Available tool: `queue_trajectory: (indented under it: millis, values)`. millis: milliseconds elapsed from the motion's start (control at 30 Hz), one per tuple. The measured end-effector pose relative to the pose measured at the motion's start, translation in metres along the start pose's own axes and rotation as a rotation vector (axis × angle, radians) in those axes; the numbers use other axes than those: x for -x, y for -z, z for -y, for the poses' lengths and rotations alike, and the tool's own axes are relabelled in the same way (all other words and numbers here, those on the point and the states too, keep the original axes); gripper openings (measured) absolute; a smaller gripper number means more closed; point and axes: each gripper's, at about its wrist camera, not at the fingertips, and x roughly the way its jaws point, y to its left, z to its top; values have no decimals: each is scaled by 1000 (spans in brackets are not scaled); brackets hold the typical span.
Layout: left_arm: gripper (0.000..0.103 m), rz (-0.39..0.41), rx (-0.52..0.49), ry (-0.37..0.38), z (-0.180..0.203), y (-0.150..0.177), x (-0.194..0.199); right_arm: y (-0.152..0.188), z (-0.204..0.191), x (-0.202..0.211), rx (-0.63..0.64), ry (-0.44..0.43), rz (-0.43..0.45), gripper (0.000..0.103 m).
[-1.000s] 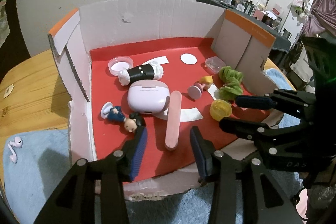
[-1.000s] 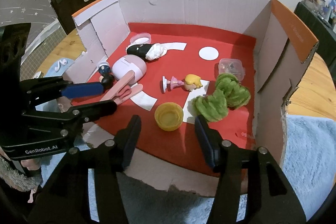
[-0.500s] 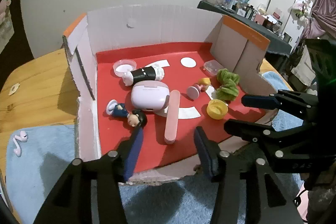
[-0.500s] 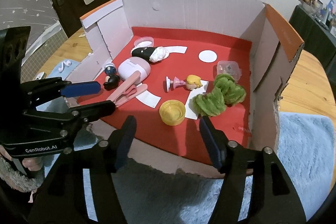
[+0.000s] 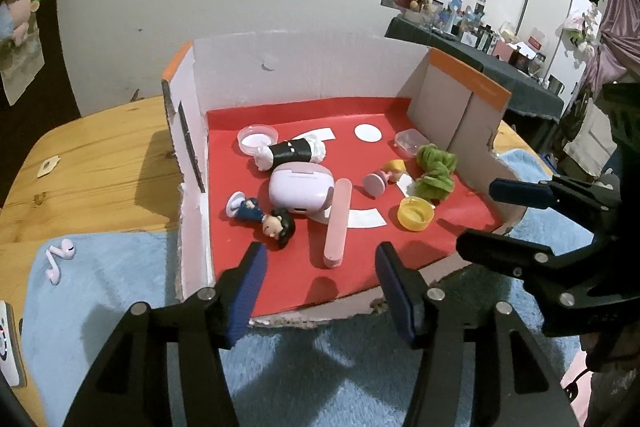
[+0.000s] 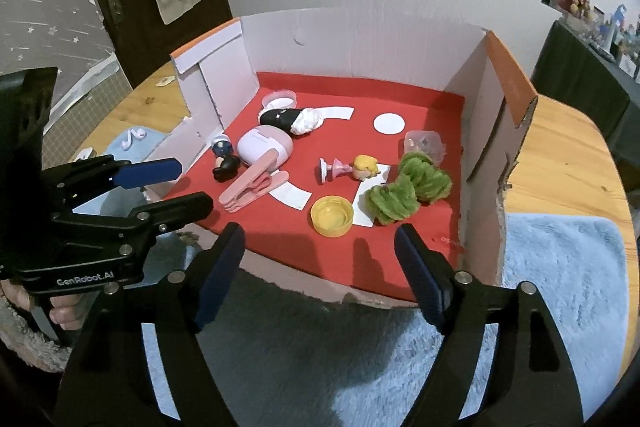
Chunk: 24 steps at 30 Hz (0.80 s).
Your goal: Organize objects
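Both sets of jaws stand empty: the right gripper is spreading wide, the left gripper sits at a moderate gap, having widened. Both have pulled back to the cardboard box's near edge, leaving the yellow cap and pink clothespin on the red floor. Release done, I judge.

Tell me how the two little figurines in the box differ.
The dark-haired figurine wears blue and lies by the left wall, next to the pink case; the blonde figurine wears pink and lies mid-floor, its head on a white paper slip. The dark-haired one's head points toward the box's open front, the blonde one's toward the green scrunchie. Both lie toppled, round bases attached.
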Motion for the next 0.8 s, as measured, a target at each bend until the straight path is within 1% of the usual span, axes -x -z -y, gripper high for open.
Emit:
queue_trajectory:
  millis: [33, 100, 233, 300, 367, 433, 500, 567, 600, 800]
  values:
    - [60, 0, 0, -1, 0, 1, 1, 1, -1, 2, 0, 1, 5, 79]
    - [65, 2, 1, -1, 0, 0, 1, 1, -2, 6, -3, 3, 13, 80]
    - [70, 12, 1, -9, 2, 3, 9, 5, -4, 12, -7, 5, 24, 80]
    - [78, 21, 2, -14, 2, 5, 12, 7, -5, 15, -5, 6, 28, 82]
    - [82, 32, 6, -17, 2, 7, 17, 9, -7, 18, -4, 7, 33, 85]
    - [88, 42, 11, -24, 2, 8, 21, 11, -8, 21, -3, 7, 39, 85]
    - [97, 52, 17, -35, 2, 10, 24, 13, -10, 24, -3, 8, 46, 85]
    - [102, 61, 20, -41, 1, 12, 27, 15, -10, 27, -6, 9, 52, 85]
    - [103, 64, 21, -43, 1, 12, 29, 16, -11, 29, -7, 10, 57, 85]
    - [103, 75, 11, -52, 5, 19, 35, 23, -14, 40, -14, 23, 79, 85]
